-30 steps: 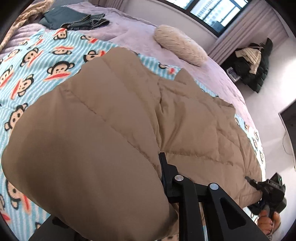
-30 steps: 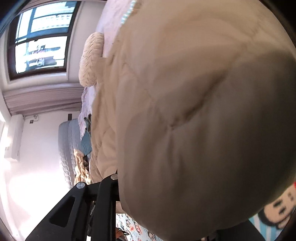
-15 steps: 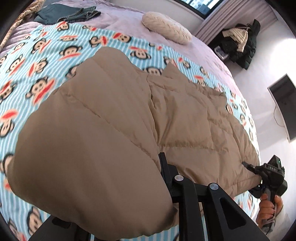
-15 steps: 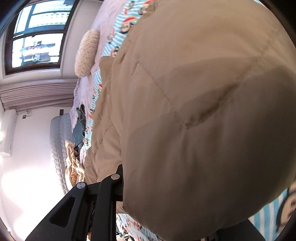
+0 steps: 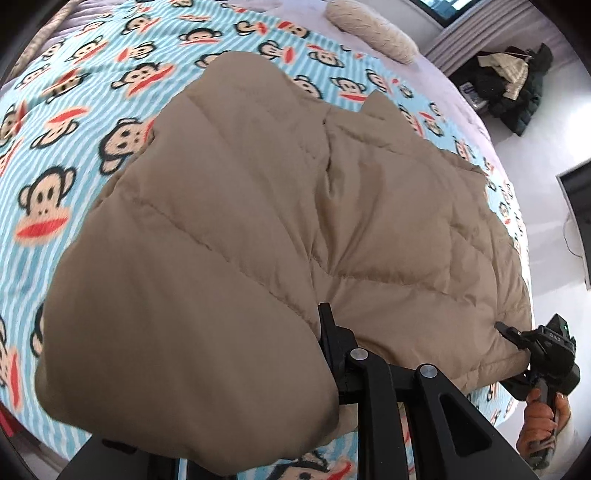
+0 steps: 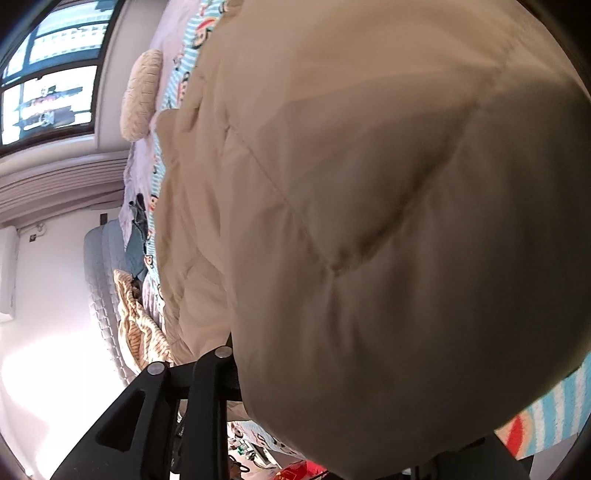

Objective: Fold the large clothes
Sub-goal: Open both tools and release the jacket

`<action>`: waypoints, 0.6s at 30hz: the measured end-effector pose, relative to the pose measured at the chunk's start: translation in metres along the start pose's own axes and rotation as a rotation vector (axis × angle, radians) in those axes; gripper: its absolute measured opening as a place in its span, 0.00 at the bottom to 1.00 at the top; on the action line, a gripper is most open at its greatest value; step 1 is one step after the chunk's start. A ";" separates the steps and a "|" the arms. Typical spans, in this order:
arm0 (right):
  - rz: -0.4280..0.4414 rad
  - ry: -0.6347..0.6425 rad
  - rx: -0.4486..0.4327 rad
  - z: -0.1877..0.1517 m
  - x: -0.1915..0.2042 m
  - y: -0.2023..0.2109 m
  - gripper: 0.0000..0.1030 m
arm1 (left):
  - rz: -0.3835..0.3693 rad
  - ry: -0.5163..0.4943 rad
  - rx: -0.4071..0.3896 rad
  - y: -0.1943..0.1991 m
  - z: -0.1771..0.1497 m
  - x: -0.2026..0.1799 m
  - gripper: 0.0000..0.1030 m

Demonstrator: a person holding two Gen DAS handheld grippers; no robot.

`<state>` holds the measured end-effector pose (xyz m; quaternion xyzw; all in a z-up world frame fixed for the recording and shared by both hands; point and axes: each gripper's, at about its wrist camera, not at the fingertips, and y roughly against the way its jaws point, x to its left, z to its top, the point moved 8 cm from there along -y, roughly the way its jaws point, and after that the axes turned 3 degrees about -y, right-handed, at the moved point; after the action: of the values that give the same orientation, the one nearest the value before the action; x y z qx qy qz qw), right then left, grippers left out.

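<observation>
i hold the tan quilted puffer jacket (image 5: 332,229) by its near hem over the blue striped monkey-print blanket (image 5: 74,110), left gripper (image 5: 325,354) and right gripper (image 5: 513,343) each pinching fabric. it lies spread; by my reckoning the folds remain.

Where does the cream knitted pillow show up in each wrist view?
Left wrist: the pillow lies at the top, right of centre, on the bed beyond the tan jacket.
Right wrist: the pillow sits upper left, beside the window, left of the jacket.
Shared landmark: the monkey-print blanket.
</observation>
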<state>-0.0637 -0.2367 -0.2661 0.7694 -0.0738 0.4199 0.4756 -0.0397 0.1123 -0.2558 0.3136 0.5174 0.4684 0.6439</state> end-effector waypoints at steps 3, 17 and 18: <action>-0.036 0.007 0.015 -0.001 0.001 0.003 0.39 | 0.066 0.009 0.000 0.004 -0.003 0.004 0.43; -0.159 0.153 0.072 -0.022 -0.009 0.047 0.49 | 0.266 0.015 -0.007 0.040 -0.018 -0.004 0.44; -0.168 0.164 0.075 -0.024 -0.007 0.047 0.49 | 0.281 0.020 -0.011 0.046 -0.020 -0.004 0.44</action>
<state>-0.1060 -0.2443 -0.2348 0.7533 0.0455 0.4425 0.4844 -0.0722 0.1237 -0.2187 0.3748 0.4722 0.5597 0.5685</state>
